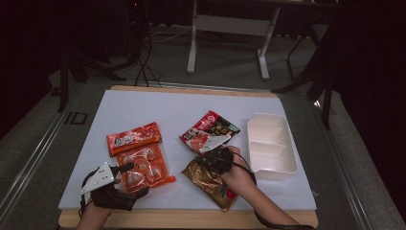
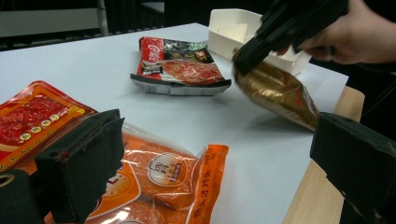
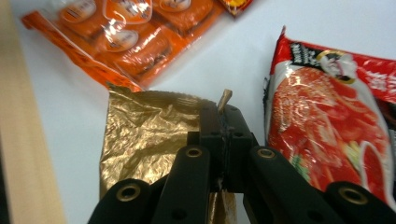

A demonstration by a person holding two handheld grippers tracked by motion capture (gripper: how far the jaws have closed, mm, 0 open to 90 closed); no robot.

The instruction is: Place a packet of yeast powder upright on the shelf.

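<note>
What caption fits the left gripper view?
Right gripper lifts a gold snack bag by its edge beside a white tray.

Four snack packets are in play, namely two orange-red packets [image 1: 133, 138] [image 1: 144, 168], one red-and-black packet [image 1: 208, 130] and one gold packet [image 1: 210, 184], plus one white two-compartment tray [image 1: 287, 165].

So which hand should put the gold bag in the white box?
Right. The right gripper is already shut on the gold bag, close beside the white box. The left gripper sits open by the orange packet, farther off.
</note>
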